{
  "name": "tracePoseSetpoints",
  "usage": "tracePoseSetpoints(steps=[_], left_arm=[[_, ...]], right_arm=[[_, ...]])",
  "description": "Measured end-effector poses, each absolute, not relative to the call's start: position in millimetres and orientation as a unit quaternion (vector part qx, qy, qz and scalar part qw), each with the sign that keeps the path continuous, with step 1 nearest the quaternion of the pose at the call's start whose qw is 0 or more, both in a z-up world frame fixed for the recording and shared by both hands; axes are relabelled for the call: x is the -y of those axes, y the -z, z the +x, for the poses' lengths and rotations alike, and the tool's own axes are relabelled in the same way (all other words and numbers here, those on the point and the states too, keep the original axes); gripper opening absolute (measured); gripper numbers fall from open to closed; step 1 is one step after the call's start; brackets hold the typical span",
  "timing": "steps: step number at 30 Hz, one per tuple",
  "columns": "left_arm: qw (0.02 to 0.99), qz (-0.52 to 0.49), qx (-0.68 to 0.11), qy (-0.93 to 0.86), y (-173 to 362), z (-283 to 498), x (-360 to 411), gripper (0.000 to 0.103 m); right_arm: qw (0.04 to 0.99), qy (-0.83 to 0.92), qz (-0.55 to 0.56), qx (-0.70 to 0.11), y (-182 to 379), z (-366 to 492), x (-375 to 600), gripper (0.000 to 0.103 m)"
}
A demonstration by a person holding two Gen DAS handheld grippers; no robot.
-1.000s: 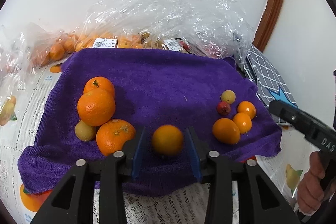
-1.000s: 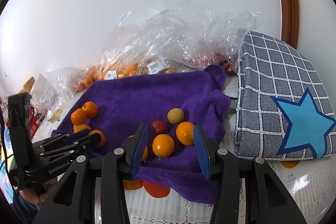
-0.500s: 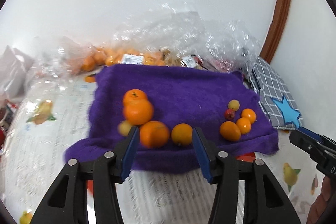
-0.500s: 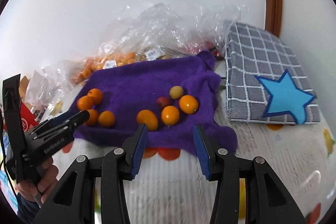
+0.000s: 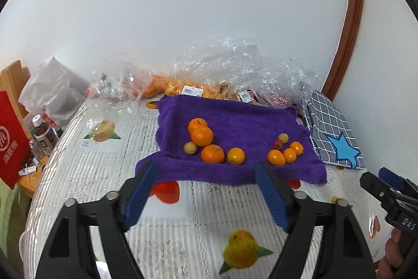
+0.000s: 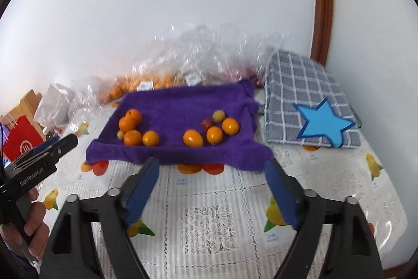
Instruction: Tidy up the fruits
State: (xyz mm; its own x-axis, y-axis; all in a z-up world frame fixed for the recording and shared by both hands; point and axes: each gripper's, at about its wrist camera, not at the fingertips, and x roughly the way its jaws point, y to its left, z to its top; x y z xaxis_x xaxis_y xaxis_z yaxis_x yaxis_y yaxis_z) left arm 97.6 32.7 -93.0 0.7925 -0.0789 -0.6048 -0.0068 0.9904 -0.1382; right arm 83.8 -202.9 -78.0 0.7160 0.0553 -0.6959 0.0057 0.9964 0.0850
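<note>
Both claws hang empty above the tabletop (image 5: 167, 234), jaws just spread wide—left claw (image 5: 206, 194), right claw (image 6: 213, 190). Fruits sit in two clusters on the purple towel (image 5: 243, 122). Likely finished; keep both claws clear of the towel's edge—round fruit rolls easily.

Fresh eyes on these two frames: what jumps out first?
The purple terry towel spread mid-table, with two fruit clusters on it: bigger oranges on its left side, smaller orange fruits on its right. Behind it, crumpled clear plastic bags lie against the white wall; to its right sits a grey checked cushion with a blue star. Both claws, left and right, gape empty over the lace tablecloth in front of the towel.
</note>
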Motion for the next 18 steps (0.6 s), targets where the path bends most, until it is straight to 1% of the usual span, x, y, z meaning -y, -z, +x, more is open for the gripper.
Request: tracePoseSetpoints(steps=[1,2,4,18], left_arm=[[0.945,-0.065,-0.321,0.018,90.9,92.8,-32.8,0.082],[0.945,-0.064,-0.321,0.019,89.2,89.6,-32.1,0.085],[0.945,-0.062,-0.322,0.022,85.8,83.3,-30.2,0.087],[0.949,-0.044,-0.311,0.014,75.7,59.0,-25.8,0.088]], right_arm=[[0.926,-0.016,0.041,-0.374,74.8,79.9,202.2,0.094],[0.926,-0.025,0.043,-0.374,71.3,75.4,201.9,0.095],[0.926,-0.038,0.046,-0.373,65.5,67.9,201.1,0.095],[0.927,-0.025,0.062,-0.369,54.9,40.6,202.2,0.095]])
